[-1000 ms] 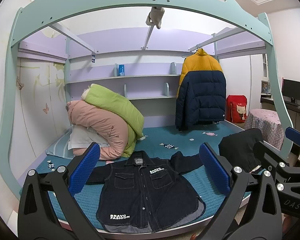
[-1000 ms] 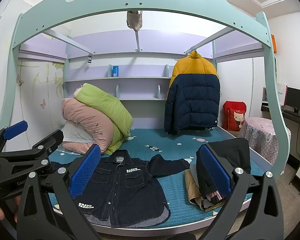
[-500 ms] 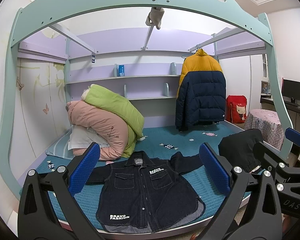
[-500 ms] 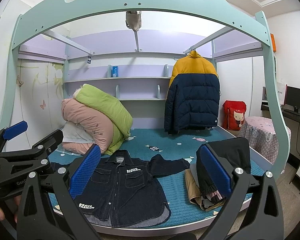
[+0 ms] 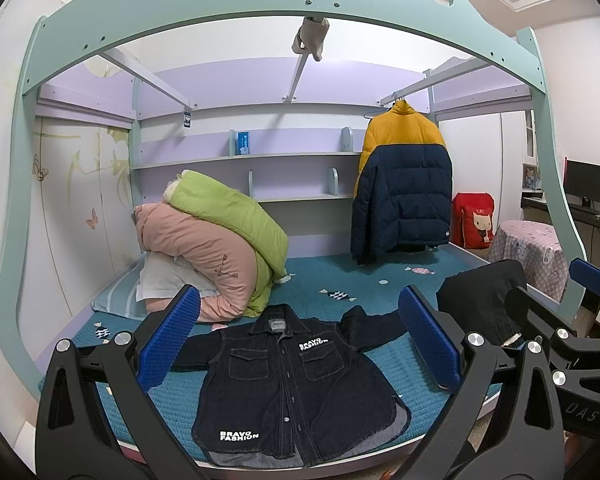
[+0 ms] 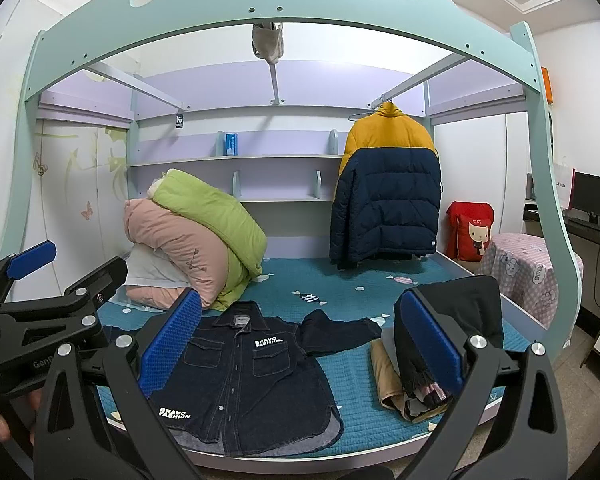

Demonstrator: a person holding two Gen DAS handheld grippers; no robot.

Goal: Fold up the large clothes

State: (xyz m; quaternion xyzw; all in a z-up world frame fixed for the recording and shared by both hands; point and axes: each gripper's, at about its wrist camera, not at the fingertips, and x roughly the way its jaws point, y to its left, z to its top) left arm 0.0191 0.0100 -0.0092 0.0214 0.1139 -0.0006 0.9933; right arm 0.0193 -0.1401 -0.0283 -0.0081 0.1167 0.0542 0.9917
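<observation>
A dark denim jacket (image 5: 296, 384) with "BRAVO FASHION" lettering lies face up, buttoned and spread flat on the teal bed (image 5: 380, 280), sleeves out to both sides. It also shows in the right wrist view (image 6: 244, 376). My left gripper (image 5: 298, 344) is open and empty, held back from the bed's front edge, facing the jacket. My right gripper (image 6: 298, 340) is open and empty too, to the right of the left one, which shows at its left (image 6: 40, 300).
A pile of folded clothes (image 6: 432, 356) sits at the bed's front right. Rolled pink and green quilts (image 5: 216, 240) lie at the back left. A yellow-navy puffer coat (image 5: 400, 188) hangs at the back right. A bed frame arch (image 5: 284, 4) spans overhead. A covered table (image 6: 524, 268) stands right.
</observation>
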